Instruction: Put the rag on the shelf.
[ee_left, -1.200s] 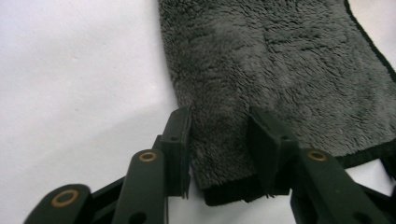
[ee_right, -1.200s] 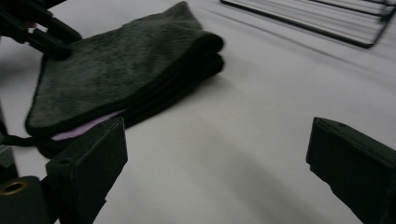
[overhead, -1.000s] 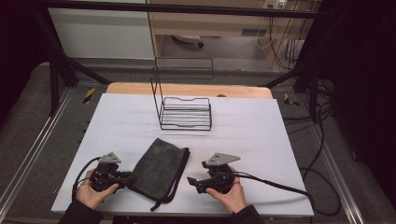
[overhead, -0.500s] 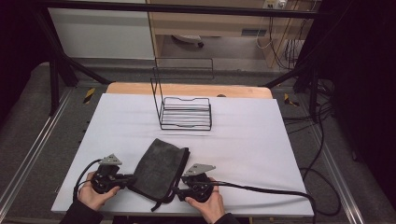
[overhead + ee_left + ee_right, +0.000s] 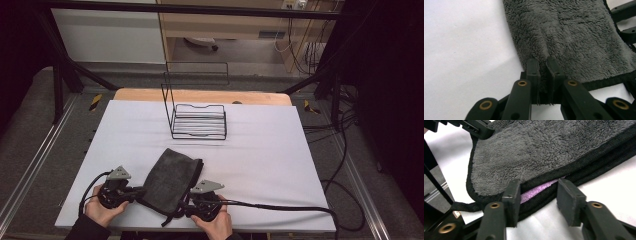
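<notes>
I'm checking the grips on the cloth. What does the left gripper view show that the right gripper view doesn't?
Left gripper view: the left tool has closed and pinches a fold of the grey towel. Right gripper view: the right tool, jaws closing but still apart, straddles the towel's stacked edge with a purple layer peeking out. Both show the towel on the white table.

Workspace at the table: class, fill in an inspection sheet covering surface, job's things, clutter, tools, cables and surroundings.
Surface: white sheet over a wooden table top.
Job's things: folded grey towel at the near edge, purple showing between its layers.
Clutter: black wire rack behind the towel.
Tools: left tool shut on a towel edge; right tool jaws have just been closing, astride the folded edge, pads not yet pressing.
Cables: one trails from the right tool; more lie on the floor, right.
Surroundings: dark frame, cabinets behind.
</notes>
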`<action>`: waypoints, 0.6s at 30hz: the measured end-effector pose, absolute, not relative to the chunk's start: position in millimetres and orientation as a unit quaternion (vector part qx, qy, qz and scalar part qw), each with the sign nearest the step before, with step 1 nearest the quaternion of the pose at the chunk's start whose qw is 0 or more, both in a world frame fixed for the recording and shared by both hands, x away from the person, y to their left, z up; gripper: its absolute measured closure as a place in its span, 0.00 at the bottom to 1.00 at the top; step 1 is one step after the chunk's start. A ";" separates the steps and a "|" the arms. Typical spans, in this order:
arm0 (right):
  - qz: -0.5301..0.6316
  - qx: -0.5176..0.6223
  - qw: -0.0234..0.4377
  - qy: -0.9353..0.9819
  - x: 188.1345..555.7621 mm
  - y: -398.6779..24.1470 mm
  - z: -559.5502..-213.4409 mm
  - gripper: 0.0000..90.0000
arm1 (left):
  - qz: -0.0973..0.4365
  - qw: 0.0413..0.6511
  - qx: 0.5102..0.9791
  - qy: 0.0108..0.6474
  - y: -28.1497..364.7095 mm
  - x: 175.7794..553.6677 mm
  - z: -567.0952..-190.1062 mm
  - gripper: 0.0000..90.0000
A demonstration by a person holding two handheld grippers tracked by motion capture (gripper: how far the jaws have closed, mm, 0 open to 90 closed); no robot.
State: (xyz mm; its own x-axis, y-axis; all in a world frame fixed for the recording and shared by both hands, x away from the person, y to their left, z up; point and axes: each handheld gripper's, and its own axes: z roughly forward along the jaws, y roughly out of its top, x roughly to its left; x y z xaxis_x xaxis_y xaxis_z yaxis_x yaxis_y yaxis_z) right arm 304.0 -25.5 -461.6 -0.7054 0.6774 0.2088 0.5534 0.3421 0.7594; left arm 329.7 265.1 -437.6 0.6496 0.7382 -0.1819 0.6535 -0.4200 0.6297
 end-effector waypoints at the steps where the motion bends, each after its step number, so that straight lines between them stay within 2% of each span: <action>1: 0.434 0.376 0.079 0.815 301.5 -23.7 -462.8 0.68 | 0.060 0.345 0.840 0.415 265.2 329.8 -437.7 0.91; 2: 0.434 0.376 0.079 0.815 301.5 -23.7 -462.8 0.68 | 0.059 0.345 0.839 0.417 265.2 330.0 -437.8 0.91; 5: 0.432 0.378 0.080 0.815 302.0 -23.9 -463.2 0.78 | 0.057 0.345 0.838 0.420 265.2 330.3 -437.6 0.91; 6: 0.433 0.384 0.068 0.813 303.5 -23.8 -463.0 0.87 | 0.057 0.345 0.837 0.420 265.1 330.2 -437.6 0.92; 10: 0.436 0.380 0.052 0.814 306.3 -25.0 -462.3 0.92 | 0.051 0.347 0.834 0.427 265.8 329.9 -436.7 0.94; 15: 0.438 0.377 0.027 0.816 318.5 -38.5 -453.9 0.94 | 0.033 0.363 0.822 0.437 266.3 328.3 -436.5 0.94; 18: 0.422 0.366 0.028 0.829 325.1 -48.5 -445.1 0.94 | 0.013 0.378 0.816 0.438 259.8 324.0 -435.5 0.94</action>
State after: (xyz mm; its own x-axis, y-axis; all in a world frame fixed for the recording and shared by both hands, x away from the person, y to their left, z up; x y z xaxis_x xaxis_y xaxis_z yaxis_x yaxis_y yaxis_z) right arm 325.1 -48.5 -445.1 -0.7304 0.6306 0.2624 0.5831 0.3758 0.7203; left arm 324.0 259.8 -435.5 0.6165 0.7239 -0.3098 0.7044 -0.3313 0.6277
